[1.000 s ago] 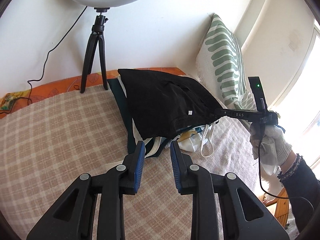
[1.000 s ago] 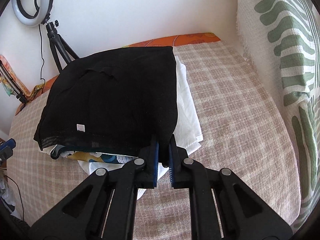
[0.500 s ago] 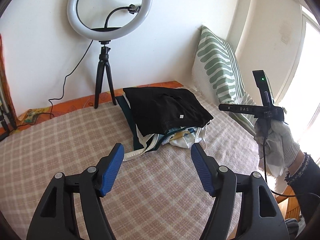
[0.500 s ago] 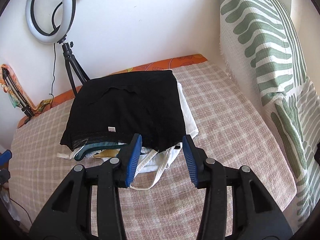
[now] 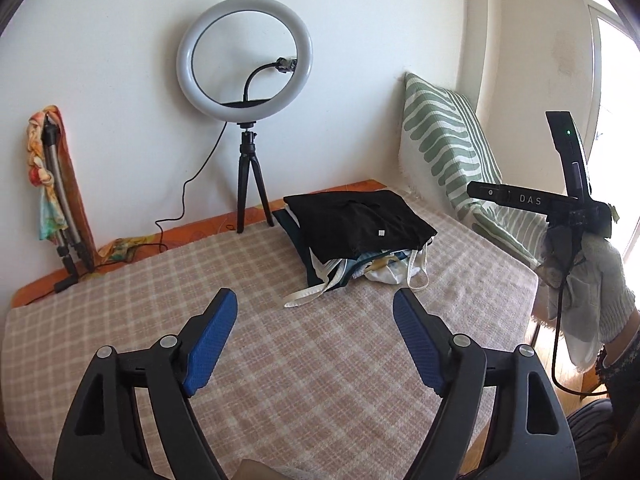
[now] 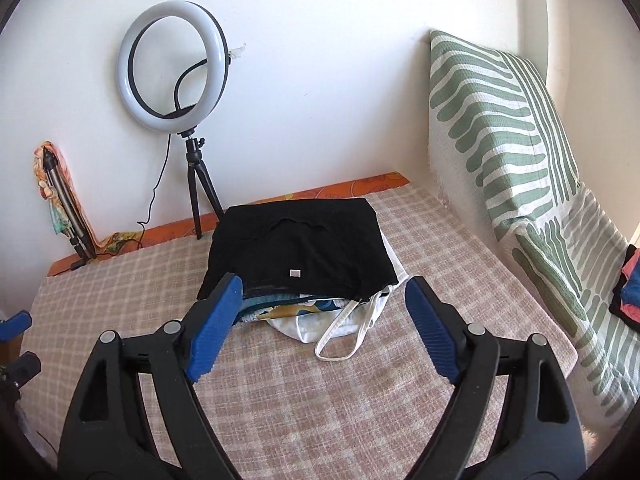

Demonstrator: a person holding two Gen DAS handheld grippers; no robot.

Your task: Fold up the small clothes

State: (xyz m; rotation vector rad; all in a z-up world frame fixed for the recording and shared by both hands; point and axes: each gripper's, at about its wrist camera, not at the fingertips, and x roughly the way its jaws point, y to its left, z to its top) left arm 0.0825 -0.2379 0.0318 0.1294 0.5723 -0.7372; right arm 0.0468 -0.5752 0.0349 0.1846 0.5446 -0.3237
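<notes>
A folded black garment point(image 5: 360, 222) point(image 6: 298, 246) lies on top of a pile of folded clothes point(image 5: 376, 270) point(image 6: 320, 312) at the far side of the checked bed cover. White straps hang out of the pile's front. My left gripper point(image 5: 314, 334) is open and empty, well back from the pile. My right gripper point(image 6: 322, 318) is open and empty, just in front of the pile and above the bed. In the left wrist view the right tool point(image 5: 536, 200) is held by a gloved hand at the right.
A ring light on a tripod point(image 5: 245, 80) point(image 6: 176, 76) stands at the back by the wall. A green-striped pillow point(image 5: 452, 164) point(image 6: 504, 152) leans at the right. A folded tripod with cloth point(image 5: 52, 184) leans at the left. The checked bed cover point(image 5: 320, 380) spreads in front.
My right gripper let go of the black garment, which now lies flat on the pile. Both grippers opened wide and pulled back from the pile.
</notes>
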